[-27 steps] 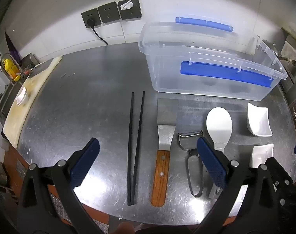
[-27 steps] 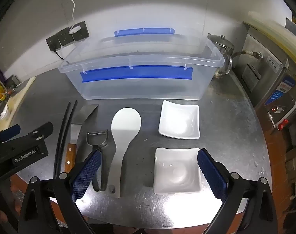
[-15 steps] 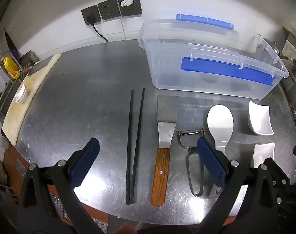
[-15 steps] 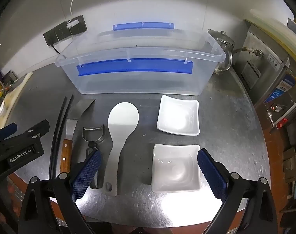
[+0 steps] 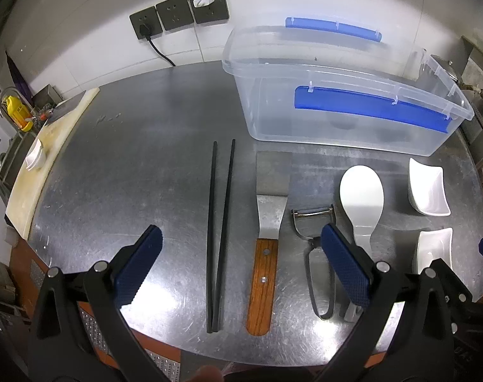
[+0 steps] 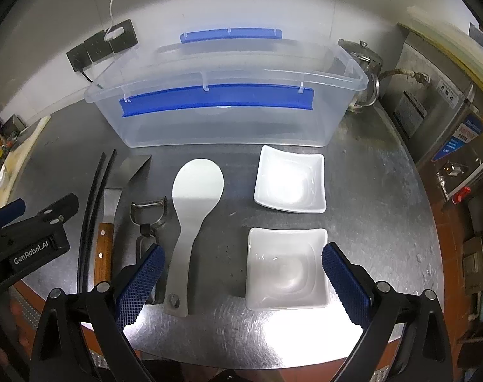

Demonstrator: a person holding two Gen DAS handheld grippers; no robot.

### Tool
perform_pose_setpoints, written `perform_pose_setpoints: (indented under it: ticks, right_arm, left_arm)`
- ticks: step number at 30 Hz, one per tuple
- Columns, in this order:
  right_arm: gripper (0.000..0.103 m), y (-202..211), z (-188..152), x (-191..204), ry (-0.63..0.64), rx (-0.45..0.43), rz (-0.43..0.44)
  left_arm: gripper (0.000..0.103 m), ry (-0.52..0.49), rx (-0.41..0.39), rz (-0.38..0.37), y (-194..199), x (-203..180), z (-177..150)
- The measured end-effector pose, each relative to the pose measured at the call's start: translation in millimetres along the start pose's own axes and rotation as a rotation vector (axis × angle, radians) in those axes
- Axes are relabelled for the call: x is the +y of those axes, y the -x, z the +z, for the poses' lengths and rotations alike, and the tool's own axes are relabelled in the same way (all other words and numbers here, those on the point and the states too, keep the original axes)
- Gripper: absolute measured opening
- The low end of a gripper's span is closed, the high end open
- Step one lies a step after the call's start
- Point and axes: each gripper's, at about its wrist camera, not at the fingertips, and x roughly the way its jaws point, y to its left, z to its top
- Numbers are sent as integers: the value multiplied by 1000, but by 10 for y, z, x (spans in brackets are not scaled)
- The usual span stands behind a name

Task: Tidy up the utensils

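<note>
**Utensils in a row, both grippers spread above the near edge**

The left gripper (image 5: 241,269) hangs over the near edge of the steel worktop (image 5: 130,159), its jaws wide apart and holding nothing. Between its fingers lie the black chopsticks (image 5: 220,232) and the wooden-handled spatula (image 5: 267,238), both pointing toward the far edge; the peeler (image 5: 314,222) lies just beside its right finger.

The right gripper (image 6: 240,281) is likewise spread and empty. The white rice paddle (image 6: 193,207) lies just inside its left finger, handle toward the near edge, and the nearer white square dish (image 6: 286,267) sits just inside its right finger. A second square dish (image 6: 289,180) sits beyond it, close to the clear storage bin (image 6: 225,121) standing along the far edge.
</note>
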Motion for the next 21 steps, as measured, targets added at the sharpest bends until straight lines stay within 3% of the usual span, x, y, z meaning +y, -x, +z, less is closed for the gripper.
perform_pose_setpoints:
  ticks: [21]
  right_arm:
    - [98, -67, 45, 36, 17, 13, -5]
  left_arm:
    - [96, -20, 8, 7, -44, -17, 34]
